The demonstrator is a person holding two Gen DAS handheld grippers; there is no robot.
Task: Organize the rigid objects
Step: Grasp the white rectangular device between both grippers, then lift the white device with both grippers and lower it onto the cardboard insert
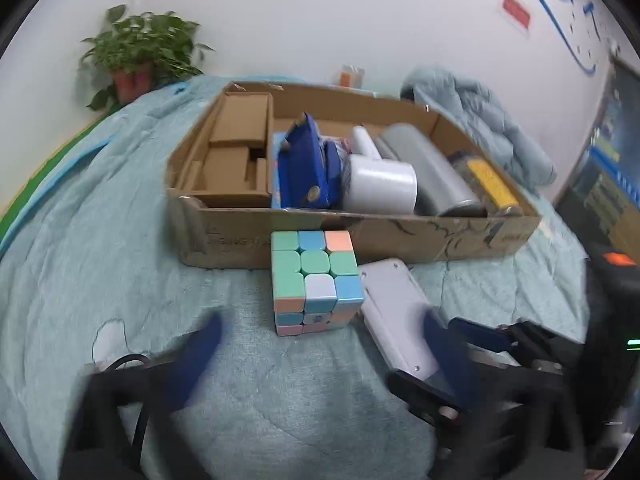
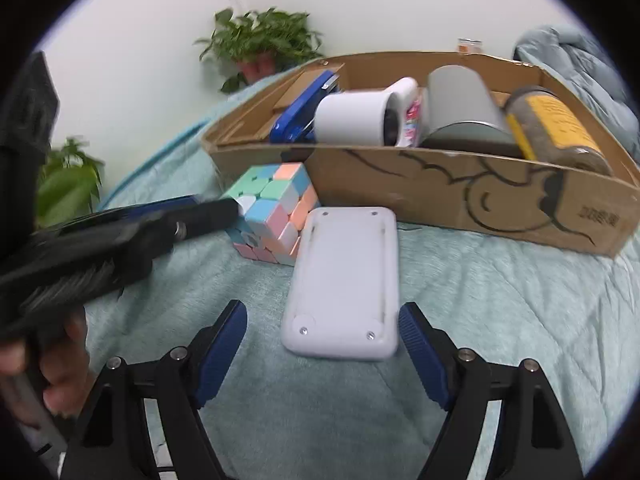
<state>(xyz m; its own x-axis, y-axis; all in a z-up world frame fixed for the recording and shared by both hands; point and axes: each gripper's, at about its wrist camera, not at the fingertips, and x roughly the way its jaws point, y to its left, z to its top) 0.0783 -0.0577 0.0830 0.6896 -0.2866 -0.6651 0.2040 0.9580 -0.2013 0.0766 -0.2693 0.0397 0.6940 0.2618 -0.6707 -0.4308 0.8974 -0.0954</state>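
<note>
I am lining up both grippers for pickups beside the cardboard box [image 2: 460,196]: right gripper [image 2: 322,346], jaws apart and empty, should straddle the white case's [image 2: 344,276] long edges squarely, while left gripper [image 1: 320,344], spread wide, must centre on the cube [image 1: 314,280] before closing.

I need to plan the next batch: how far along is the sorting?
Done: stapler, white roll, grey cylinder and jar lie in the cardboard box. In hand: nothing; both grippers open. Left: puzzle cube and white case on the blanket.
</note>
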